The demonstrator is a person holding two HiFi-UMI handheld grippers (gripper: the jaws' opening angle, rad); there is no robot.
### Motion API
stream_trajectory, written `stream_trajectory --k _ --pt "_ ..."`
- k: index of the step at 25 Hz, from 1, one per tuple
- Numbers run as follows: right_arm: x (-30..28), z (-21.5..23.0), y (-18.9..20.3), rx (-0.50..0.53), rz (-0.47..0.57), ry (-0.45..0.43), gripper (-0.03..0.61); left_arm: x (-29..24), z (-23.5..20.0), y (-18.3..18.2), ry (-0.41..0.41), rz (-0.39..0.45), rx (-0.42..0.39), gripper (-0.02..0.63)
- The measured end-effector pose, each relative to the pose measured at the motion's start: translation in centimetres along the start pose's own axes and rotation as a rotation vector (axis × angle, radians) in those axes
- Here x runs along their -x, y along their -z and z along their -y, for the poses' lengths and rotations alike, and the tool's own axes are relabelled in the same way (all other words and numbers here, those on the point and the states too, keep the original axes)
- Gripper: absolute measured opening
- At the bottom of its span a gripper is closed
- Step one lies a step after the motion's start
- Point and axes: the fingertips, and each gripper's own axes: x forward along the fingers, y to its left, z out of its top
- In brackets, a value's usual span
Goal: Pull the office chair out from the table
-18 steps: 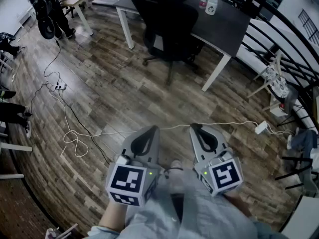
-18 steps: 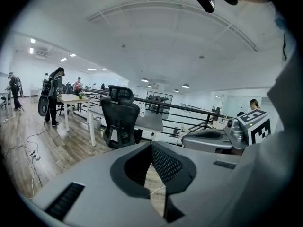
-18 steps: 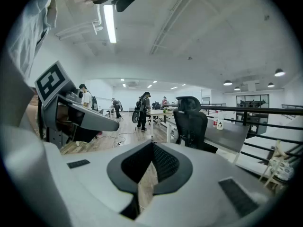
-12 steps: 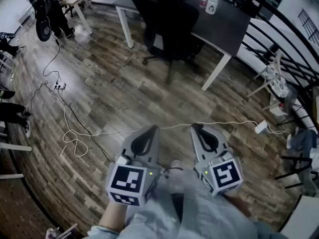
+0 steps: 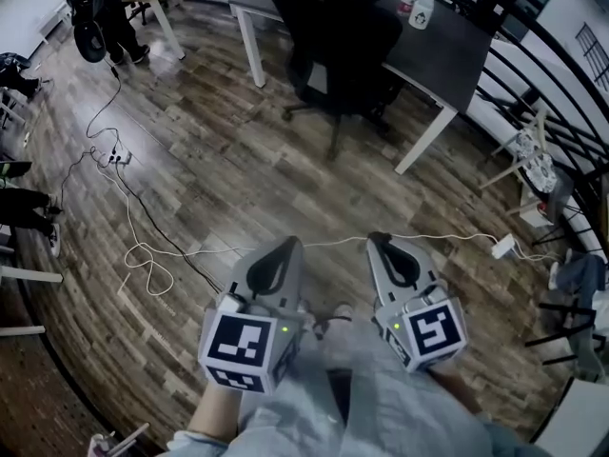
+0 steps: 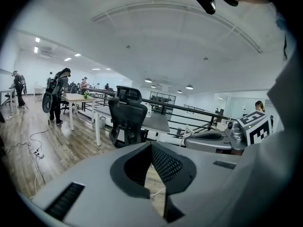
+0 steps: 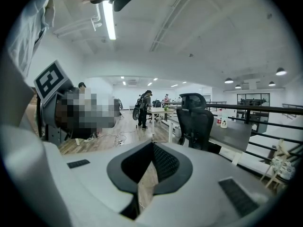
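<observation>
A black office chair [image 5: 343, 46] stands tucked against a dark-topped table [image 5: 447, 55] with white legs, far ahead across the wooden floor. It also shows in the left gripper view as the chair [image 6: 128, 119] and in the right gripper view as the chair [image 7: 196, 122]. My left gripper [image 5: 285, 248] and right gripper [image 5: 381, 243] are held side by side close to my body, well short of the chair. Both are shut with nothing between the jaws, as seen on the left gripper [image 6: 151, 146] and the right gripper [image 7: 152, 146].
White and black cables [image 5: 143, 255] trail over the floor between me and the chair, with a power strip [image 5: 116, 157] at left and a white adapter [image 5: 502, 248] at right. A bottle [image 5: 421, 9] stands on the table. A black railing [image 5: 533, 74] runs at right. A person [image 5: 95, 17] stands at far left.
The chair and table have shifted slightly to the right in the head view. Both grippers stay shut and in the same place.
</observation>
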Motion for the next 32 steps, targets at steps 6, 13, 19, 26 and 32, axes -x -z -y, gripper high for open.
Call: stream_trajectory --k 6,13,19,26,32 --pt "-3.1 -2.8 -0.9 0.002 0.003 0.0 0.003 1.2 -4.9 0.3 -0.044 0.007 0.015 0.009" --pt "-5.1 -4.6 -1.0 0.007 -0.012 0.038 0.003 1.9 -8.0 1.7 -0.028 -0.022 0.046 0.009" --pt "-7.2 -3.1 -0.9 -0.005 -0.031 0.04 0.004 0.5 -10.3 1.8 -0.042 -0.038 0.083 0.009" --pt "-12.0 -1.0 -2.6 0.003 -0.015 -0.026 0.003 -2.4 -13.1 -0.4 -0.112 -0.044 0.102 0.009" --pt "-16.1 1.3 -5.4 0.043 0.017 -0.086 0.003 -5.8 -15.0 -3.7 -0.157 -0.007 0.1 0.009"
